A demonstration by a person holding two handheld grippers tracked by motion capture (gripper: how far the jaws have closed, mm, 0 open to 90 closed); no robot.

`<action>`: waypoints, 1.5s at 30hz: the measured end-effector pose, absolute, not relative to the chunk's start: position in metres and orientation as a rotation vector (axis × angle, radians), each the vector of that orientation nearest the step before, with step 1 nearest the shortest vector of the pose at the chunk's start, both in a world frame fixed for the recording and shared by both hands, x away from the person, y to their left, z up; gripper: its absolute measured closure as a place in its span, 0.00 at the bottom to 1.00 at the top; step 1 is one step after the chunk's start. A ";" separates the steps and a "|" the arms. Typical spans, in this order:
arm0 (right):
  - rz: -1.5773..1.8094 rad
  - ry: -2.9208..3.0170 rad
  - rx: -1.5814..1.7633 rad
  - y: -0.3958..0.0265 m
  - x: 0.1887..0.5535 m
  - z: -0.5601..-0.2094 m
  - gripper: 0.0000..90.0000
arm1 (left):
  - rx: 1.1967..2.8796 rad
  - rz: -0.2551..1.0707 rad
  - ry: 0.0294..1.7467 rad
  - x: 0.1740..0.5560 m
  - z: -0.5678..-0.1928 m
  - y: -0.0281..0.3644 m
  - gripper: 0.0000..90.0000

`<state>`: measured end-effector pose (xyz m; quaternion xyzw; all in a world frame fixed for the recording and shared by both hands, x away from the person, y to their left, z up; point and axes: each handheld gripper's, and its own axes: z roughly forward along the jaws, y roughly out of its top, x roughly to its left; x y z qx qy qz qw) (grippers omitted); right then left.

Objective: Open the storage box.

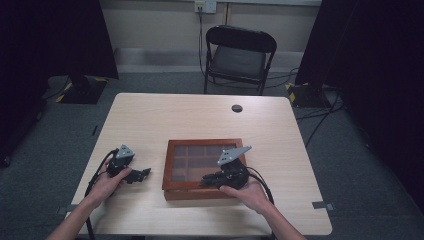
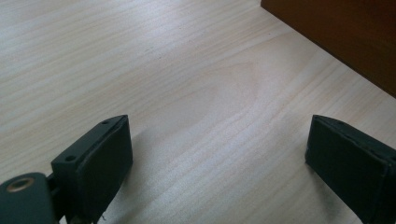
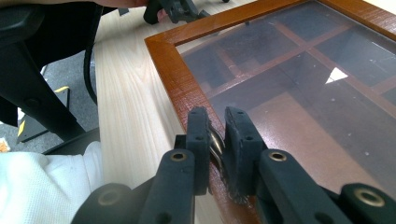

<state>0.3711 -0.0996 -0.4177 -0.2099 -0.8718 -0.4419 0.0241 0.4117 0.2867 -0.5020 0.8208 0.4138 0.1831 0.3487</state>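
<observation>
A brown wooden box (image 1: 200, 144) with a glass lid over several compartments lies on the near middle of the table. My right gripper (image 1: 206, 181) is at its front edge, held by a hand. In the right gripper view, my right gripper (image 3: 217, 123) is shut on a small shiny metal clasp (image 3: 215, 142) on the frame of the box (image 3: 173, 70). My left gripper (image 1: 142, 174) rests on the table left of the box, pointing toward it. Seen from the left gripper view, the left gripper (image 2: 219, 158) is open over bare wood, with a corner of the box (image 2: 345, 32) ahead at the right.
The light wooden table (image 1: 200, 115) has a round cable hole (image 1: 237, 108) at the back. A black folding chair (image 1: 240, 55) stands behind it. Cables trail from both grippers off the near edge. The other gripper (image 3: 175, 9) shows far off in the right gripper view.
</observation>
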 end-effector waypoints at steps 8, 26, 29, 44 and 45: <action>-1.370 -2.702 -0.660 -0.099 0.372 -0.411 0.90 | 2.128 0.475 1.072 0.412 -0.502 0.287 0.08; -1.391 -2.702 -0.655 -0.097 0.375 -0.397 0.90 | 2.129 0.470 1.075 0.412 -0.502 0.287 0.07; -1.397 -2.703 -0.650 -0.097 0.376 -0.393 0.90 | 2.130 0.468 1.073 0.412 -0.502 0.287 0.07; -1.425 -2.707 -0.654 -0.098 0.380 -0.380 0.90 | 2.122 0.465 1.078 0.413 -0.503 0.286 0.07; -1.431 -2.704 -0.656 -0.098 0.381 -0.379 0.90 | 2.124 0.465 1.075 0.413 -0.503 0.286 0.07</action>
